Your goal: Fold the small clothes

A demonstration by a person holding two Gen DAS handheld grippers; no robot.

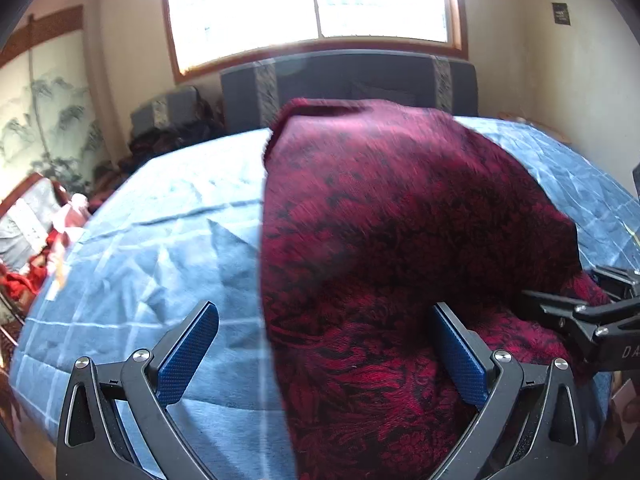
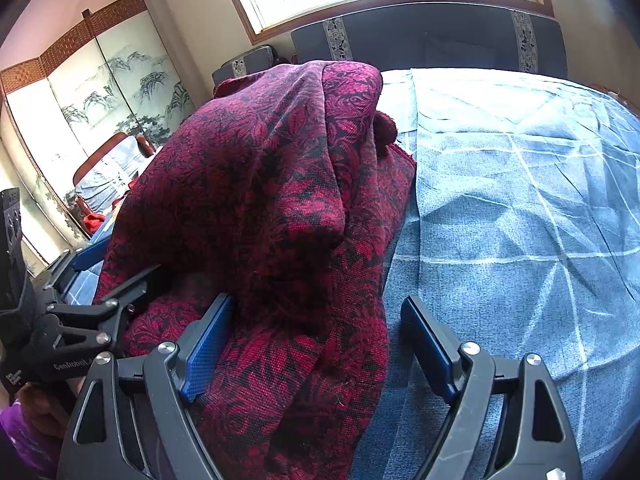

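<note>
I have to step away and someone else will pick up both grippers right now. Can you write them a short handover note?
Left gripper: open, holding nothing; the cloth's edge lies between its fingers.
Right gripper: open, cloth edge between its fingers, not pinched.
Red and black patterned cloth: bunched in a heap on the blue checked bedcover, grippers close together at its near edge.
Done: no neat fold visible.
Left: grasp corners, spread flat, fold.
</note>
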